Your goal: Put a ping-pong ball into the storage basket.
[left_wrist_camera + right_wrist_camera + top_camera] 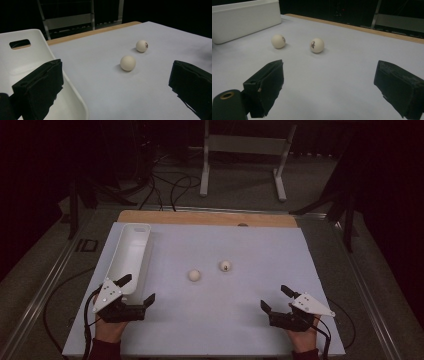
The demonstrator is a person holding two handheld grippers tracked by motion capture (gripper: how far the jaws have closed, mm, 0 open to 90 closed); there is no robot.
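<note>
Two white balls lie near the middle of the white table (pixel 210 320). The left ball (pixel 194 275) (pixel 128 63) (pixel 278 41) is plain; the right ball (pixel 225 266) (pixel 141 46) (pixel 317 45) carries a small dark mark. A long white bin (pixel 131 255) (pixel 22 57) (pixel 242 18) lies along the table's left side. My left gripper (pixel 137 290) (pixel 117 82) is open at the bin's near end, one jaw over the bin's rim. My right gripper (pixel 276 298) (pixel 329 82) is open near the front right, with nothing between its jaws. Both balls are well ahead of the grippers.
A wooden strip (pixel 210 217) runs along the table's far edge. Beyond it stand a white metal frame (pixel 245 150) and loose cables (pixel 170 185) on the floor. The surroundings are dark.
</note>
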